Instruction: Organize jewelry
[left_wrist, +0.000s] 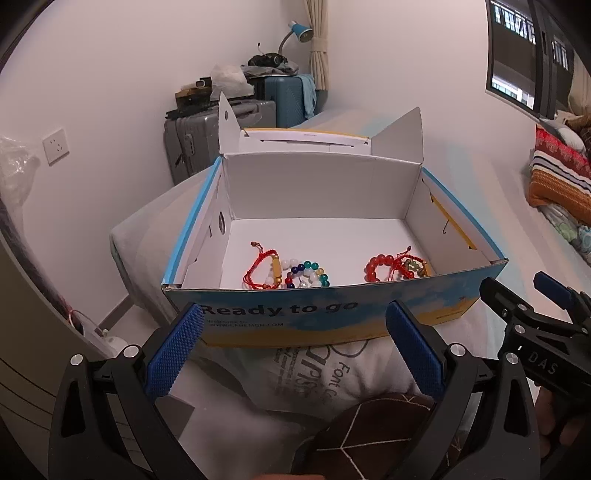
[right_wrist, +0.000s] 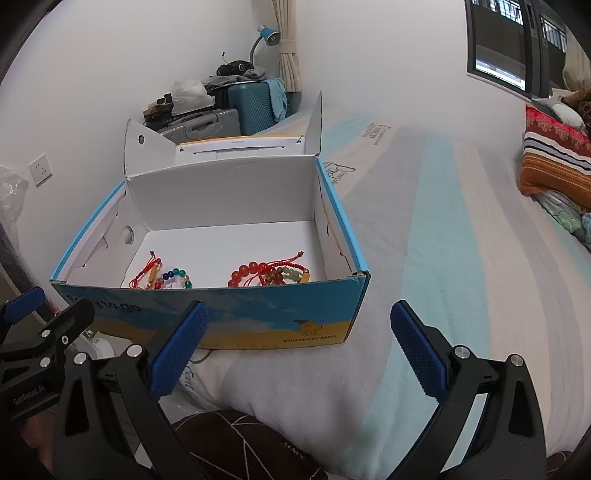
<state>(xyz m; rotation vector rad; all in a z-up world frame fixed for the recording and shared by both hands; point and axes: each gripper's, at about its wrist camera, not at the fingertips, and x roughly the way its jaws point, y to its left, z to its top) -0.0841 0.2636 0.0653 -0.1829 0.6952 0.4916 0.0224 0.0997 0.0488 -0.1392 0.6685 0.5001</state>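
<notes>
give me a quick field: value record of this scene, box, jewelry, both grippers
surface: bed with a striped cover
box: open cardboard box, lid flaps up, printed "Ready to go"
jewelry left group: red cord bracelet beside a multicolour bead bracelet, on the box floor near the front wall
jewelry right group: orange-red bead bracelet tangled with red cord pieces
left gripper: jaws open, empty, in front of the box
right gripper: jaws open, empty, in front of the box
</notes>
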